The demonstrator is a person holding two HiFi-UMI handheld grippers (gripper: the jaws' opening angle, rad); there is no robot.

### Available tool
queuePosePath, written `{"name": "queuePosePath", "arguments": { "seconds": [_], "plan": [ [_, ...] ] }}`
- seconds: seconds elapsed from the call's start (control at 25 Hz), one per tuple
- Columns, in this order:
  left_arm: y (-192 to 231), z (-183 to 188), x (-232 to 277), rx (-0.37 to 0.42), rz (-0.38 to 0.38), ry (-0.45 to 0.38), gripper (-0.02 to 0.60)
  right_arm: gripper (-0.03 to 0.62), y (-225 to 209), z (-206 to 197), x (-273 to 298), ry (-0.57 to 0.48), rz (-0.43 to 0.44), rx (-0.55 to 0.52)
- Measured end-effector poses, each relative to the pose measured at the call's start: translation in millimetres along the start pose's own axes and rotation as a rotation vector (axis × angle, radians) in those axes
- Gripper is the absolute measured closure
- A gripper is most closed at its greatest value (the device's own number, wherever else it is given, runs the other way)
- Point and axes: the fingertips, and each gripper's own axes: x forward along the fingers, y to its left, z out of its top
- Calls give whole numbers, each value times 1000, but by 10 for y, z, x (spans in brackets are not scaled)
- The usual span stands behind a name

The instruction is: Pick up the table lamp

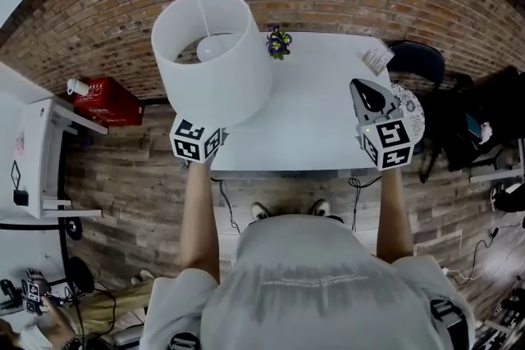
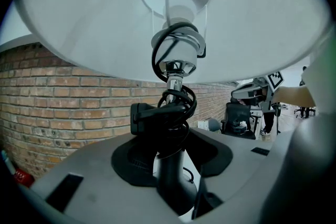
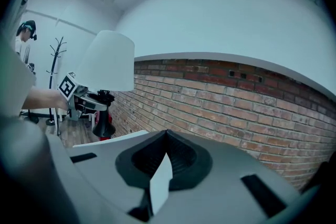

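The table lamp has a wide white shade (image 1: 212, 53) and a black stem (image 2: 170, 170) with its black cord coiled round it. My left gripper (image 2: 170, 162) is shut on that stem just below the socket, and holds the lamp upright over the left end of the white table (image 1: 316, 135). From above, the shade hides the jaws and only the marker cube (image 1: 197, 140) shows. In the right gripper view the lamp (image 3: 108, 62) hangs at the left, its black base (image 3: 103, 125) off the tabletop. My right gripper (image 1: 369, 98) hovers over the table's right end, shut on nothing.
A small purple and green ornament (image 1: 279, 43) and a paper tag (image 1: 377, 58) lie near the table's far edge by the brick wall. A black chair (image 1: 417, 60) stands to the right. On the floor at the left is a red box (image 1: 105, 101).
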Motion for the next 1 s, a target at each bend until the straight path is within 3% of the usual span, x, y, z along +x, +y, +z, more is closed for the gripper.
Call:
{"name": "queuePosePath", "arguments": {
  "seconds": [0.36, 1.0],
  "plan": [
    [-154, 489, -134, 26, 31, -37, 419, 592, -108, 351, 16, -81, 36, -32],
    [-346, 709, -479, 27, 104, -46, 419, 592, -52, 654, 85, -142, 97, -76]
  ]
}}
